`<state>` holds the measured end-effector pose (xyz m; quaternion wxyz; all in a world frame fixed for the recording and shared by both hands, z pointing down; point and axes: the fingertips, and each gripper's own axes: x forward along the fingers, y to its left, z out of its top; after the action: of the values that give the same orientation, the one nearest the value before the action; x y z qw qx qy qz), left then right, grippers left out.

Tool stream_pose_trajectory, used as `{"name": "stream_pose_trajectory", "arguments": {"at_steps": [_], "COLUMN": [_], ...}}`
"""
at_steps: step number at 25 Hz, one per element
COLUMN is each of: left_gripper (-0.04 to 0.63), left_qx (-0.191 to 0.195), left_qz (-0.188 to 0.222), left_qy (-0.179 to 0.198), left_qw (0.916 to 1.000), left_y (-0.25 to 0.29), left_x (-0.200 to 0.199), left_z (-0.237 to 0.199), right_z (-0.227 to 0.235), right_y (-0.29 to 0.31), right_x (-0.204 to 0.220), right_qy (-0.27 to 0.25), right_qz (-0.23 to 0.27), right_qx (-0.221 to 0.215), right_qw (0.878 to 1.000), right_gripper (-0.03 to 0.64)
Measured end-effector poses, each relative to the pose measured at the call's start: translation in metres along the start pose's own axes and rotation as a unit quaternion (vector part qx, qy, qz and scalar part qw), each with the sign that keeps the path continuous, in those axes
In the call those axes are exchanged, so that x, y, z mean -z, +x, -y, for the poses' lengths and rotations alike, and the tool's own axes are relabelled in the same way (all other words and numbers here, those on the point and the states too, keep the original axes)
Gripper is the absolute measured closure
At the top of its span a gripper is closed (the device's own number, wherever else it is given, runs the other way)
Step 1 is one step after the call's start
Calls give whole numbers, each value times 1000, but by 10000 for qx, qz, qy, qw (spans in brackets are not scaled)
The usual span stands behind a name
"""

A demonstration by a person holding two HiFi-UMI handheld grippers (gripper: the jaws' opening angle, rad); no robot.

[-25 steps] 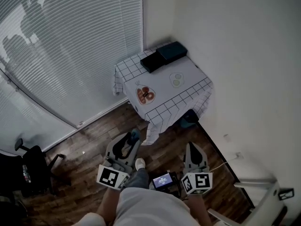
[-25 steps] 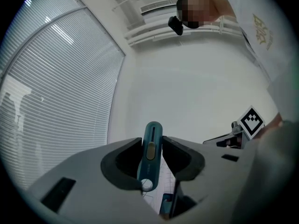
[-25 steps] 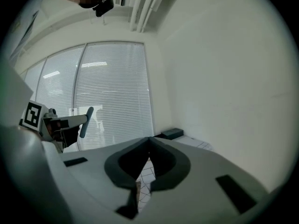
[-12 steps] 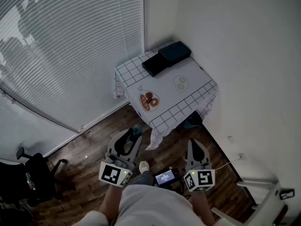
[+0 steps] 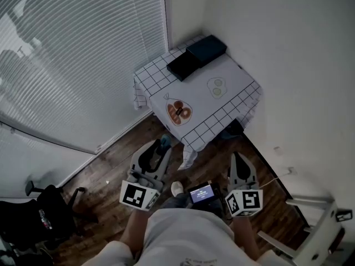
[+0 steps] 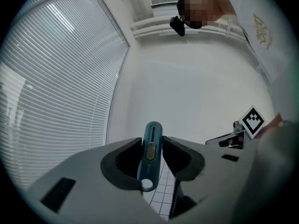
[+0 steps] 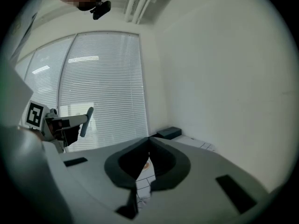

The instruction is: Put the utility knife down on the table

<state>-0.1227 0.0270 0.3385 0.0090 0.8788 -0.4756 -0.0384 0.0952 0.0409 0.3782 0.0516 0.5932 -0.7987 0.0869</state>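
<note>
Jaws of left gripper (image 6: 152,143) clamp utility knife (image 6: 152,133), only its tip in head view; right gripper (image 7: 148,146) closed empty

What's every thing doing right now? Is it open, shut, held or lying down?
left gripper: shut on the knife.
right gripper: shut, empty.
knife: held in the air, no blade showing.
table: covered by a checked cloth.
boxes: lying on the table's far corner.
blinds: down.
</note>
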Motion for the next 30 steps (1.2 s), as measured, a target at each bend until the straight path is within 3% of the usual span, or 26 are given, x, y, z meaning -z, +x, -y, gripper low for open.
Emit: {"name": "stream_pose_trajectory", "arguments": {"at_steps": [7,15,21,30], "left_gripper": [453,453,453,453], "left_qx": [83,-14,-41,-157], "left_qz": [-13,-117,-416,-740], "left_qy": [-35,3,158,-47], "left_qw": [10000,9999,9990,9971], "left_y": [34,86,126,163], "left_x": [6,9,23,61], "left_z": [-7,-29,-37,-54], "right_z": [11,38,57,78], "right_y": [34,90,129,175], "right_x": [-5,0,-2,6], "right_qy": [25,22,50,-1], "right_qz": [8,-314,-401,-587], "right_qx": [-119,-287,-430,-598], "right_qw": [9999,9991,9983,9965], "right_gripper": [609,609,609,609]}}
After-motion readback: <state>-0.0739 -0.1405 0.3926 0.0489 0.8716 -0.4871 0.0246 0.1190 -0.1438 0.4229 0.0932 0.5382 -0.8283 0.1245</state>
